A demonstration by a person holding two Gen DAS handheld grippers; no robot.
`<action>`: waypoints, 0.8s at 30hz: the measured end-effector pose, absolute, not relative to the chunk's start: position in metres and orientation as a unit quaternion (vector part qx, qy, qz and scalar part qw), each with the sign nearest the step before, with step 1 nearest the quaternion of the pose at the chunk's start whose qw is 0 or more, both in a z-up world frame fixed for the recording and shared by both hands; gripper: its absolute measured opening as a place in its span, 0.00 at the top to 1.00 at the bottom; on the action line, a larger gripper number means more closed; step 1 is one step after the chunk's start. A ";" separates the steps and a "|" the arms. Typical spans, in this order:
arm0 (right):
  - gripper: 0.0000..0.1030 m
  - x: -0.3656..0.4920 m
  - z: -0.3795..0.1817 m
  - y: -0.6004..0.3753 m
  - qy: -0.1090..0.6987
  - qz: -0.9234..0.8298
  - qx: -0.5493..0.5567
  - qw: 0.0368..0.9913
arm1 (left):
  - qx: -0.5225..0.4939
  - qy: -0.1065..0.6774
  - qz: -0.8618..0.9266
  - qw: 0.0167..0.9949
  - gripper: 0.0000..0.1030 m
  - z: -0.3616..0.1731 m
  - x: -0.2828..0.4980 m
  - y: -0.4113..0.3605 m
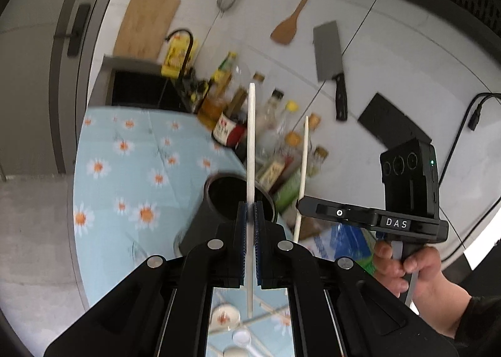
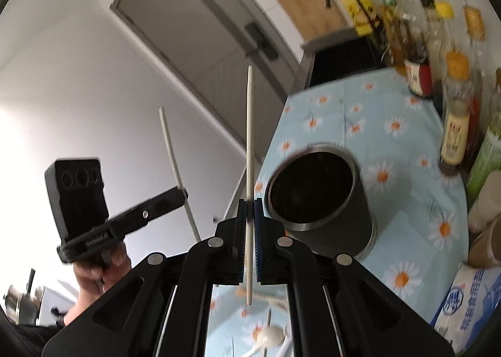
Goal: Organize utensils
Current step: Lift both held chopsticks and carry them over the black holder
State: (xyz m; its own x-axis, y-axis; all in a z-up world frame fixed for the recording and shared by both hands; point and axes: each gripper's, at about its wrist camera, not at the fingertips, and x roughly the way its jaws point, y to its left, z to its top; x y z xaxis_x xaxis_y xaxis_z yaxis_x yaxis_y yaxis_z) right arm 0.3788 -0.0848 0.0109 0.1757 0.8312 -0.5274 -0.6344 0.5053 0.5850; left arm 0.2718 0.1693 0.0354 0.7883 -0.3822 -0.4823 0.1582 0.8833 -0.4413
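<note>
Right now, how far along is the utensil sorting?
Done: nothing seems to stand in the dark holder yet. In hand: the left tool and the right tool each clamp a white chopstick. Left: a spoon on the cloth.

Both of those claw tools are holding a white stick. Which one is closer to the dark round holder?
Hard to call. The left gripper sits just before the dark holder, its chopstick crossing the rim. The right gripper is beside the holder, its chopstick left of it.
</note>
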 end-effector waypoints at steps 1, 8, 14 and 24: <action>0.94 0.384 0.015 -0.087 0.413 0.481 0.127 0.763 | -0.194 0.286 -0.147 0.927 0.97 0.038 0.274 0.169; 0.94 0.395 0.040 -0.094 0.344 0.466 0.141 0.803 | -0.178 0.240 -0.135 0.945 0.97 0.056 0.295 0.163; 0.94 0.400 0.053 -0.089 0.298 0.458 0.129 0.827 | -0.187 0.199 -0.131 0.953 0.97 0.063 0.313 0.168; 0.94 0.403 0.053 -0.086 0.243 0.435 0.125 0.858 | -0.177 0.121 -0.131 0.968 0.97 0.056 0.317 0.167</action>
State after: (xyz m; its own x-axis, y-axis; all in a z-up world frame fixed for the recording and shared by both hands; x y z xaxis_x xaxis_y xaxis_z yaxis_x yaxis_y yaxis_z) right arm 0.4028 -0.0864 0.0532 0.5035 0.8073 -0.3077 -0.6856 0.5901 0.4263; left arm 0.3170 0.1673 0.0560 0.9368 -0.2955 -0.1872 0.2100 0.9031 -0.3747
